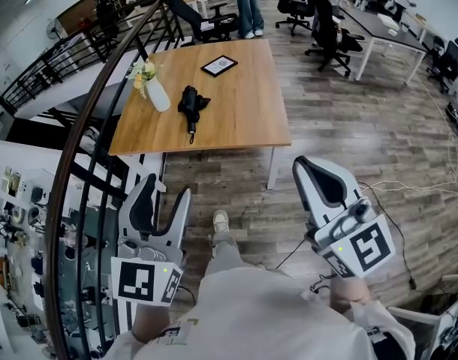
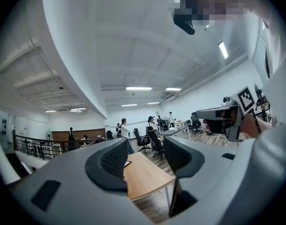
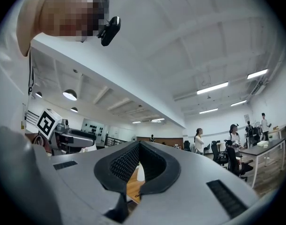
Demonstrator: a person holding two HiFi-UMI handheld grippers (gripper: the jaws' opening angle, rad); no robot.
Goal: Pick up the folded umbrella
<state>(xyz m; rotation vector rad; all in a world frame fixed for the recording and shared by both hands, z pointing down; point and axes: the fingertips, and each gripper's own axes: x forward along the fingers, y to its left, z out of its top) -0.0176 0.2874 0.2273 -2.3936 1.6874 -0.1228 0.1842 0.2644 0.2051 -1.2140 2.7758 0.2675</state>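
The folded black umbrella lies on the wooden table, left of its middle, handle toward me. Both grippers hang well short of the table, over the floor. My left gripper is at the lower left, open, with nothing between its fingers; in the left gripper view the table shows through the gap of the left gripper, and the umbrella is hidden there. My right gripper is at the lower right, shut and empty. In the right gripper view the right gripper has its tips meeting.
A white vase of flowers stands left of the umbrella and a dark framed picture lies behind it. A black stair railing curves along the left. Office chairs, desks and a standing person are beyond the table.
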